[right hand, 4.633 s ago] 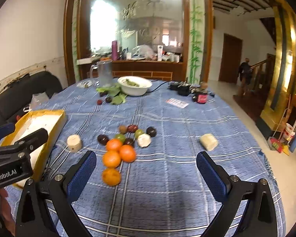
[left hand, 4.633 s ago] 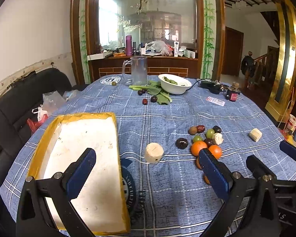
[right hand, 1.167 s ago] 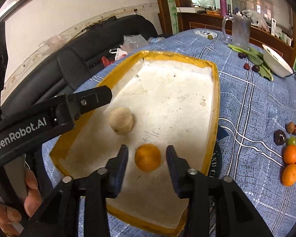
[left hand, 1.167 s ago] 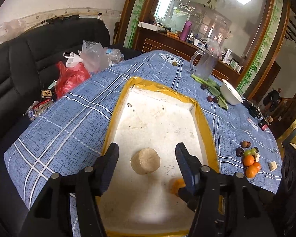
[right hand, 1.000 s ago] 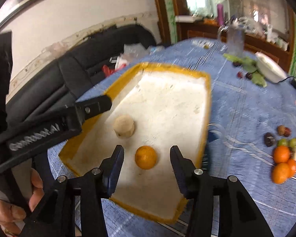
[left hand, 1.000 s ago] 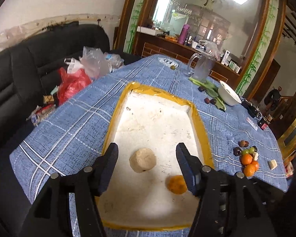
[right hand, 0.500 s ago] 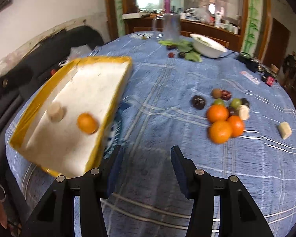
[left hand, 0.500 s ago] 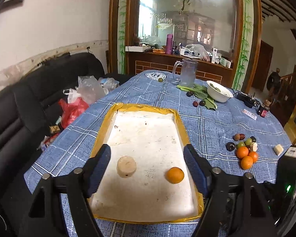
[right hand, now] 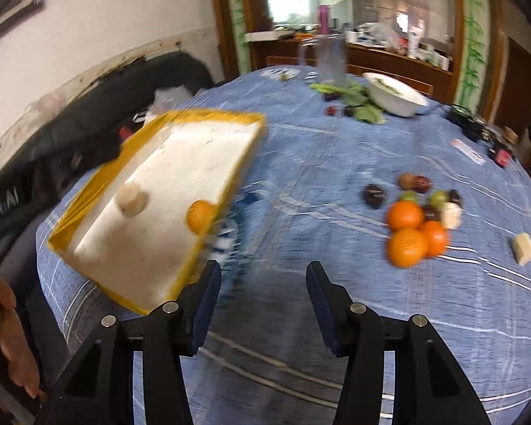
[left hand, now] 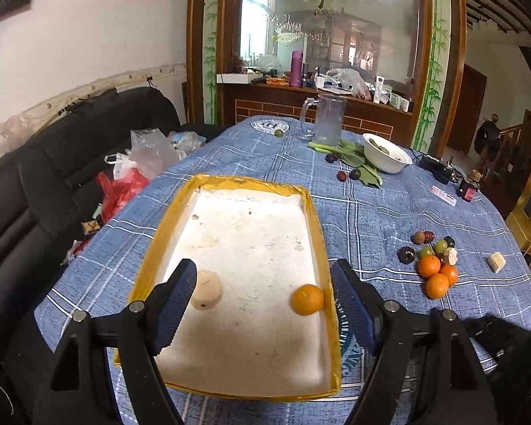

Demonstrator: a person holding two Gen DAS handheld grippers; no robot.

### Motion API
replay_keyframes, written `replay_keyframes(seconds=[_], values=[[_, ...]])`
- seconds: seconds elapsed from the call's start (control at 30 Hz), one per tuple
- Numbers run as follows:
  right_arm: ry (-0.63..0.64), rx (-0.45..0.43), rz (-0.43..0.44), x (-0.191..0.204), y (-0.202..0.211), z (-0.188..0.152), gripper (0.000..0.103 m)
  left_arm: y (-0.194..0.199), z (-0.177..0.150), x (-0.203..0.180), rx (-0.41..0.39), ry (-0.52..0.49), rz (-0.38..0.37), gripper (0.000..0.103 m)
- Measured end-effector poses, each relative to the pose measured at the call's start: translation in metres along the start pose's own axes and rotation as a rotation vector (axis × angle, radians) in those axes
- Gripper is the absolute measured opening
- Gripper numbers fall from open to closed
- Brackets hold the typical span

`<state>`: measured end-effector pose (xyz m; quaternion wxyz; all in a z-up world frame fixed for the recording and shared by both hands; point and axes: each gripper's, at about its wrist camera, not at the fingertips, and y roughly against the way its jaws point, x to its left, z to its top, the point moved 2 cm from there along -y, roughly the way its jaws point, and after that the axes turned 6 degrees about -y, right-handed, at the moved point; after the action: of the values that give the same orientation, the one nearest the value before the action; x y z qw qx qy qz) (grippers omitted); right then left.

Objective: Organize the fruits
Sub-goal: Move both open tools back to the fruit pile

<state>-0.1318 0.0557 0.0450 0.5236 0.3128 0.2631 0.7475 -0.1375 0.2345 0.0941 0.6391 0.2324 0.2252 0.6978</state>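
Observation:
A white foam tray with a yellow rim (left hand: 230, 181) (right hand: 209, 115) lies on the blue checked tablecloth. In it sit a pale round piece (left hand: 206, 289) (right hand: 132, 193) and an orange (left hand: 307, 299) (right hand: 200, 215) by the right rim. My left gripper (left hand: 263, 297) is open and empty above the tray's near end. My right gripper (right hand: 263, 301) is open and empty over bare cloth to the right of the tray. A pile of three oranges (left hand: 435, 274) (right hand: 410, 233) with small dark and green fruits lies further right.
A pale cube (left hand: 496, 261) (right hand: 523, 244) lies right of the pile. At the back stand a white bowl (left hand: 386, 152), a glass pitcher (left hand: 327, 120) and green leaves with dark fruits. A black sofa (left hand: 53, 184) with bags borders the table's left side.
Both grippers let go of the pale piece and the orange in the tray and drew back. The right gripper has swung right, toward the fruit pile.

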Motion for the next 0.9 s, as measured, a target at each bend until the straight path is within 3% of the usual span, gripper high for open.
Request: replay_keyframes(seconds=[0.13,0.3,0.4,0.5,0.7,0.9], values=[[-0.084,-0.003,-0.053,-0.055,0.013,0.002,0.058,-0.007,0.000,-0.010,0.018,-0.012,-0.015,0.078],[-0.158,0.001,-0.167,-0.123,0.023,-0.002,0.058,-0.023,-0.001,-0.041,0.066,-0.045,-0.083,0.078],[-0.203,0.003,-0.182,-0.154,0.024,-0.001,0.058,-0.033,-0.002,-0.067,0.093,-0.081,-0.136,0.078],[-0.262,0.013,-0.146,-0.177,0.025,0.005,0.058,-0.043,-0.005,-0.097,0.126,-0.127,-0.206,0.078],[-0.359,0.073,0.095,-0.179,-0.008,0.034,0.058,-0.065,-0.016,-0.150,0.187,-0.210,-0.340,0.078],[-0.306,0.131,0.134,-0.159,-0.047,0.043,0.057,-0.073,-0.017,-0.164,0.197,-0.257,-0.365,0.077]])
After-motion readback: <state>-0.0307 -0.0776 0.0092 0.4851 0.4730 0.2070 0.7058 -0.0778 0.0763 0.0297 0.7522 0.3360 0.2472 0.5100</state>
